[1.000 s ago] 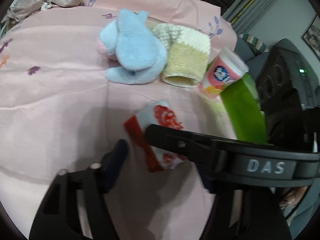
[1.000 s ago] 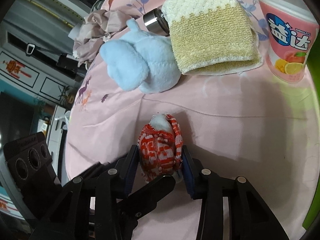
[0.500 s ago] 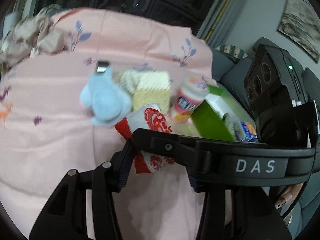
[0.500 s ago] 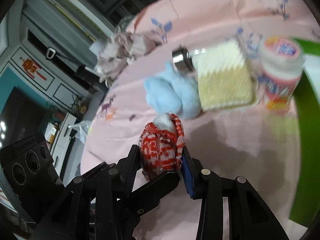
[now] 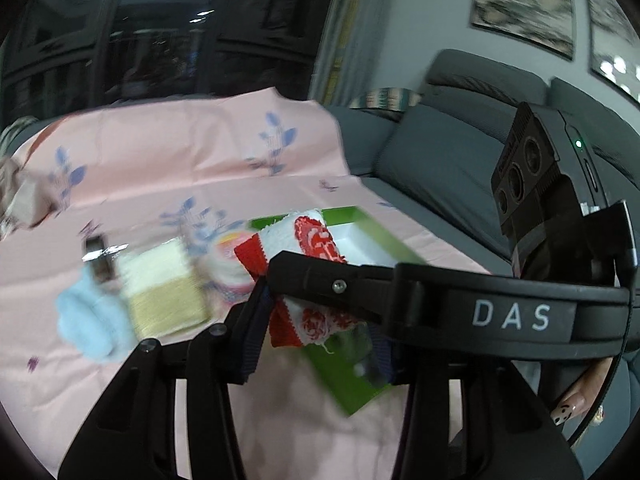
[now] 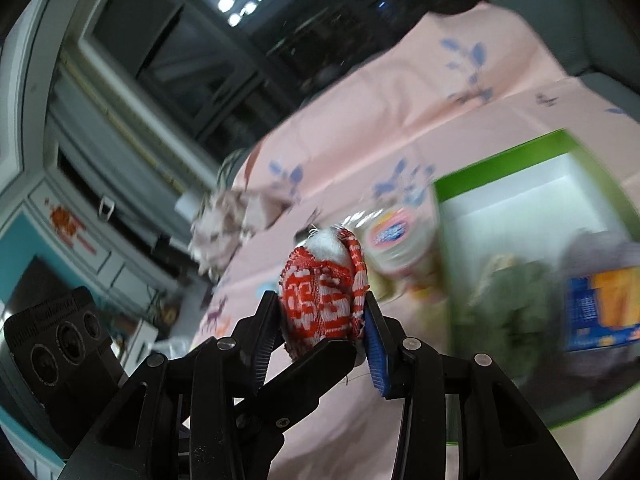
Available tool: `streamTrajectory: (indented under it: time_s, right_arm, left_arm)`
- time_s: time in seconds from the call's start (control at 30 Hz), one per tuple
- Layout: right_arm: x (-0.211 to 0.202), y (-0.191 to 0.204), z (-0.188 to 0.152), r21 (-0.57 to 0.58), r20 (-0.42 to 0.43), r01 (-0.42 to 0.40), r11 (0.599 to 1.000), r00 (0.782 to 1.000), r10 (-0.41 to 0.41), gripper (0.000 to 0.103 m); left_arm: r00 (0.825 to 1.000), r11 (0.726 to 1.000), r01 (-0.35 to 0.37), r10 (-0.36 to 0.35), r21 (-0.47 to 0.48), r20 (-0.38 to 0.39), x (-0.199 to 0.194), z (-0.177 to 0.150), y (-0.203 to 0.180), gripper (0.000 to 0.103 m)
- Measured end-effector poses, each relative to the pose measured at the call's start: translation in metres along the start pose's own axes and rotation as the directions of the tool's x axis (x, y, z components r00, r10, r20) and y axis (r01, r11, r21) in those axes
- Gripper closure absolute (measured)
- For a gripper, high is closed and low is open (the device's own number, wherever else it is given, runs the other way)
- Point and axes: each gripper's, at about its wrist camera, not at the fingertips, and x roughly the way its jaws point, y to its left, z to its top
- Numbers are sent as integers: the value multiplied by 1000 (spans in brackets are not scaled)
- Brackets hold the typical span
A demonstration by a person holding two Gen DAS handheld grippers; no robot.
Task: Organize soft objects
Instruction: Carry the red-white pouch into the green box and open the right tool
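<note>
Both grippers clamp one red-and-white knitted cloth (image 6: 325, 300), lifted clear of the pink sheet (image 5: 168, 160). Right gripper (image 6: 322, 322): both blue pads press the rolled end, sharp in right wrist view. Left gripper (image 5: 316, 320): left pad on the cloth's (image 5: 308, 276) red edge, right pad mostly hidden behind the right gripper's black arm crossing the frame, so contact there is probably a pinch, not certain. Background is motion-blurred. Green box (image 6: 500, 164) with white inside sits right of the cloth; contents smeared, a blue-orange packet (image 6: 604, 308) is readable, the rest not. Pink-lidded jar (image 6: 394, 240), beige knit piece (image 5: 164, 292) and blue plush (image 5: 90, 326) lie on the sheet, edges soft. Plush partly cut by the gripper body.
</note>
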Motion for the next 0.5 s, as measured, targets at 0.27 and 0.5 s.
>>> streamTrajectory:
  time_s: [0.27, 0.5]
  right_arm:
    - [-46, -49, 8, 119, 120, 102, 988, 986, -116, 60]
    - [-52, -92, 9, 257, 115, 190, 947, 968, -225, 60]
  left_arm:
    - [991, 989, 126, -121, 76, -64, 50, 13, -50, 62]
    - [974, 983, 171, -158, 70, -160, 92, 12, -67, 64]
